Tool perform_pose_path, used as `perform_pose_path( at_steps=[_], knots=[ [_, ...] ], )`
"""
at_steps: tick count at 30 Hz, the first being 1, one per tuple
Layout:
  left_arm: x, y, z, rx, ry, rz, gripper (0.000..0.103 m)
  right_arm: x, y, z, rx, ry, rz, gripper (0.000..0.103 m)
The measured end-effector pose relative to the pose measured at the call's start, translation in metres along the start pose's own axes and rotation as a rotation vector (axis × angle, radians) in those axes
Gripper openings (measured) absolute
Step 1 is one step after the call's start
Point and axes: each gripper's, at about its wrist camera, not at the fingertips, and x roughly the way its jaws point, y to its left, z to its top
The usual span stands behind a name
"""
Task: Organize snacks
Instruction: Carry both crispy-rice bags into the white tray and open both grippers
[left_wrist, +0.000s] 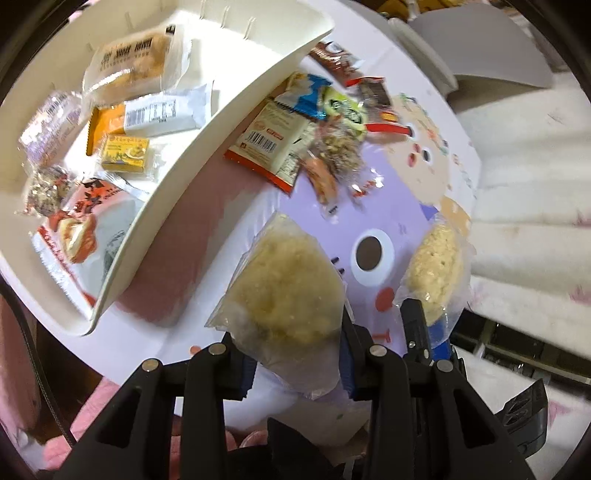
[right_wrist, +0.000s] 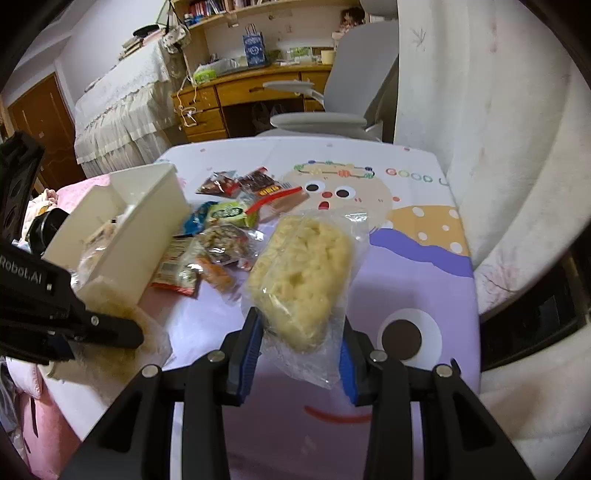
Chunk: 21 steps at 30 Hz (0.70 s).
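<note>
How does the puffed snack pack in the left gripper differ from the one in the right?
The left gripper's pack shows a rounder, finer-grained cake; the right gripper's pack looks longer and lumpier. The left pack hangs nearer the white bin. Both are pale yellow, in clear wrap, clamped and lifted off the table.

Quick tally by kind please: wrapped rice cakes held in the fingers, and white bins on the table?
Wrapped rice cakes: 2 (left rice cake in left gripper; right rice cake in right gripper)
White bin: 1
Total: 3
</note>
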Motion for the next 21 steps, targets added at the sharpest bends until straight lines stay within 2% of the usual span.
perform_pose_path(
  at_steps=[4, 6, 13, 21],
  knots=[
    [-0.028, 0.005, -0.017, 0.039, -0.041, -0.016, 0.034, -0.022, 0.008, -0.007, -0.005, -0.018, 0.01, 0.037],
    [-0.043, 0.017, -0.024, 0.033, -0.068, -0.031, 0.034, -0.033, 0.012, -0.011, -0.006, -0.026, 0.024, 0.037],
    [-0.089, 0.058, -0.034, -0.008, -0.128, -0.012, 0.034, -0.06, 0.031, -0.031, -0.028, -0.004, 0.096, 0.037],
    [-0.101, 0.094, -0.033, 0.015, -0.137, -0.055, 0.034, -0.067, 0.062, -0.047, -0.122, 0.012, 0.179, 0.037]
  ],
)
